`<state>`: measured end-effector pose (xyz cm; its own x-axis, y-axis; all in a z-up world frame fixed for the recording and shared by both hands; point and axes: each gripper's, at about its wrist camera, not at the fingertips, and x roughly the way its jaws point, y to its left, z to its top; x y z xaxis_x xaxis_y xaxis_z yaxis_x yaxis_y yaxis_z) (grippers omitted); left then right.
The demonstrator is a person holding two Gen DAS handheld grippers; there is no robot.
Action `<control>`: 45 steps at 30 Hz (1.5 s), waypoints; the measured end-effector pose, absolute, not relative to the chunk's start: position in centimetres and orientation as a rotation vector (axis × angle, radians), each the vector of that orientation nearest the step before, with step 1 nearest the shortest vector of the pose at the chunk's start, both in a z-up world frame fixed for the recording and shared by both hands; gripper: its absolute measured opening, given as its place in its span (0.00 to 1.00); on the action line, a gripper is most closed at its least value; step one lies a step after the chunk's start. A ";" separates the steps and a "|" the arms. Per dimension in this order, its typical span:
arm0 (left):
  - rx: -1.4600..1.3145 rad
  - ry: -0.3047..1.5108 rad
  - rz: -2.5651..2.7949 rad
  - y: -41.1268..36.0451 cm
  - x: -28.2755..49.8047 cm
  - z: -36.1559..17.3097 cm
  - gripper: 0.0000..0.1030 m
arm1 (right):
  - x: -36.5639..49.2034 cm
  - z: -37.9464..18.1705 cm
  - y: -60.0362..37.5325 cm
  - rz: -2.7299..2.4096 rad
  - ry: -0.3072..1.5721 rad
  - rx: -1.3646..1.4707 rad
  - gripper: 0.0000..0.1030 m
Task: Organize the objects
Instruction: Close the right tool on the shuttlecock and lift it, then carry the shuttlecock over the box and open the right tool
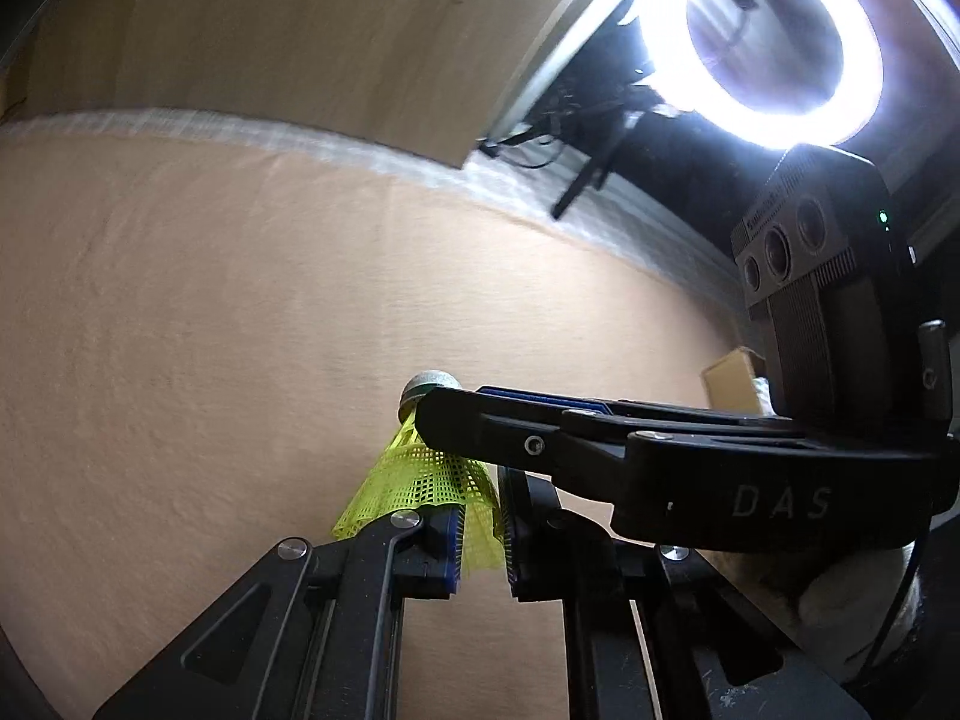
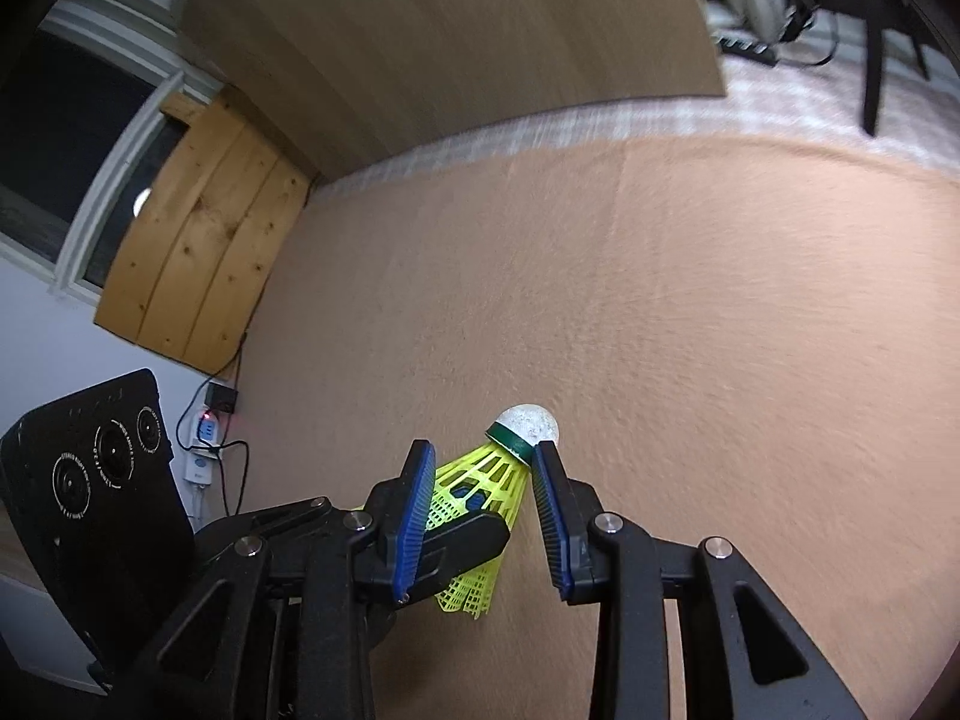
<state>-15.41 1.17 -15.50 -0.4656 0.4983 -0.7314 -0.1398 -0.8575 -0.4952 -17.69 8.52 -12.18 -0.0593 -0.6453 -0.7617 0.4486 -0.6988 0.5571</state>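
Nearby, ring light and wooden board.

A lit ring light glows at one o'clock. A wooden board leans at ten o'clock, above a wall plug with cables.

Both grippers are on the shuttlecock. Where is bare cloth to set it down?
The tan cloth lies bare from the shuttlecock out to the wooden board and the pale strip under it. Crowded only at the fingers, and by the cardboard box at the right.
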 end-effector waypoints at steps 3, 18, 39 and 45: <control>-1.317 -0.492 2.322 3.5 -14.7 -14.2 0.11 | -16.5 -10.5 11.4 -1.901 -0.228 1.426 0.32; -1.190 -0.268 2.065 21.3 -11.0 -9.9 0.11 | -11.6 -6.7 29.9 -2.230 -0.364 1.372 0.49; -1.166 -0.066 1.806 40.1 -8.7 -9.6 0.13 | -9.9 -5.2 47.4 -2.543 -0.480 1.359 0.59; -1.205 -0.052 1.775 40.0 -8.4 -10.2 0.33 | -9.6 -5.3 48.6 -2.556 -0.525 1.352 0.60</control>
